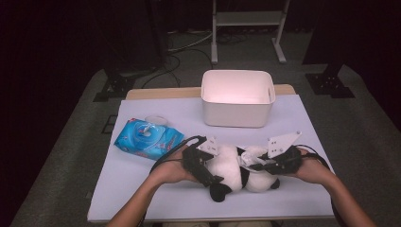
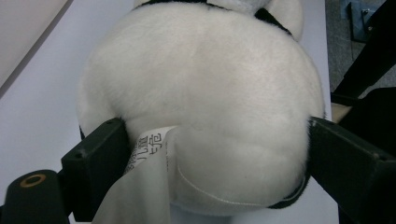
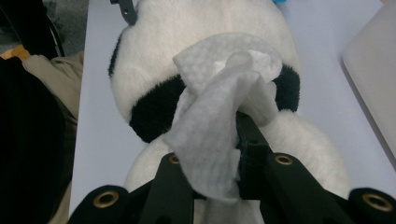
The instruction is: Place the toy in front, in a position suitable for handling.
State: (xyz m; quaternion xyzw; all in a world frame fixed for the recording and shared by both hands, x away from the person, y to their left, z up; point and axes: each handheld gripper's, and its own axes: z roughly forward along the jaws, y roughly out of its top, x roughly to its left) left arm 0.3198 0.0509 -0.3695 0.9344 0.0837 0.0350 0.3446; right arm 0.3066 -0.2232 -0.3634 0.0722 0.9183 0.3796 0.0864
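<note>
panda plush (image 1: 236,168): lies on its side at the near middle of the table (image 1: 142,194), white body with black limbs; a black foot points toward the near edge.
left gripper (image 1: 201,168): clamped wide around the plush's white rump; in the left gripper view its two black jaws press into the fur on either side, and a printed care label (image 2: 147,163) hangs by the left jaw.
right gripper (image 1: 265,163): jaws nearly closed, pinching a white wet wipe (image 3: 219,116); the wipe is bunched and lies against the plush, over the black band of fur.
wipes pack (image 1: 147,137): blue soft pack on the left side of the table, just left of the left gripper; its round lid (image 1: 156,120) is flipped open on the far side and a wipe sticks up from the opening.
storage bin (image 1: 238,97): white rectangular tub at the far middle of the table, upright, well apart from the plush; the part of its inside that can be seen holds nothing.
hands: one forearm comes in from the near edge on each side of the plush.
</note>
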